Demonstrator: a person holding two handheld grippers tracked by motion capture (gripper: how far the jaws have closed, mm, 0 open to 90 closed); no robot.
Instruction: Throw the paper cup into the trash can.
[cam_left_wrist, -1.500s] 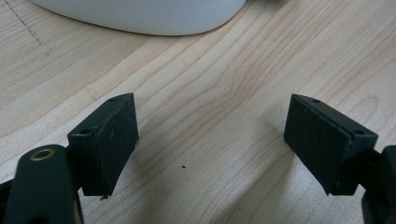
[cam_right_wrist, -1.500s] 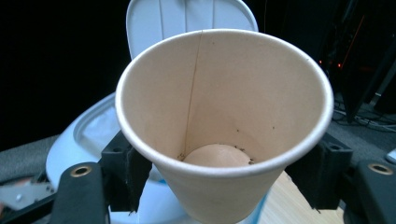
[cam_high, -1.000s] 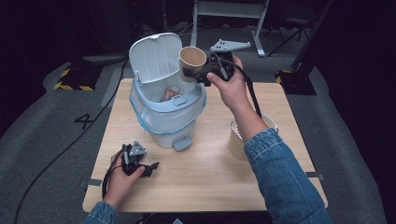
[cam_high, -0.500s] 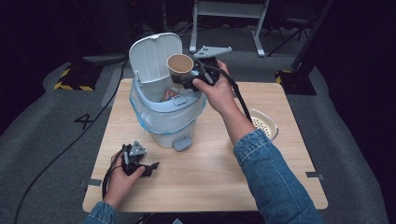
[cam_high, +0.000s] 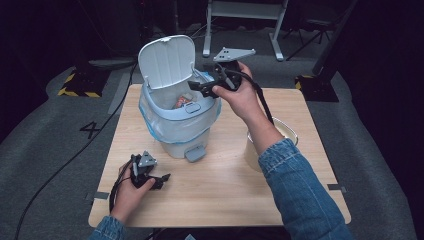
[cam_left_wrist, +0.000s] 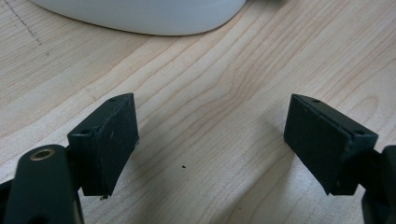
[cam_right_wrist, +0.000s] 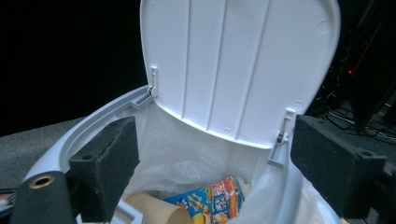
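Note:
A pale blue-white pedal bin (cam_high: 180, 125) stands on the wooden table (cam_high: 225, 190), its lid (cam_high: 166, 61) raised. My right gripper (cam_high: 197, 86) hovers over the bin's mouth. Its jaws have just been opening and stand open with nothing between them. In the right gripper view, my right gripper (cam_right_wrist: 215, 163) looks into the clear liner (cam_right_wrist: 187, 154). A brown paper cup (cam_right_wrist: 159, 210) lies there beside a colourful snack packet (cam_right_wrist: 215, 198), below the lid (cam_right_wrist: 238, 65). My left gripper (cam_high: 162, 181) rests near the table's front left. In its own view my left gripper (cam_left_wrist: 210, 144) is open over bare wood.
A cream round container (cam_high: 290, 131) sits at the table's right, partly hidden by the forearm. The bin's foot pedal (cam_high: 195, 152) juts toward the person. The bin's white base (cam_left_wrist: 140, 14) lies just beyond the left gripper. Dark floor and cables surround the table.
The right gripper carried the paper cup left over the open bin and its jaws spread; the cup has left them and lies in the bin. The left gripper stayed put.

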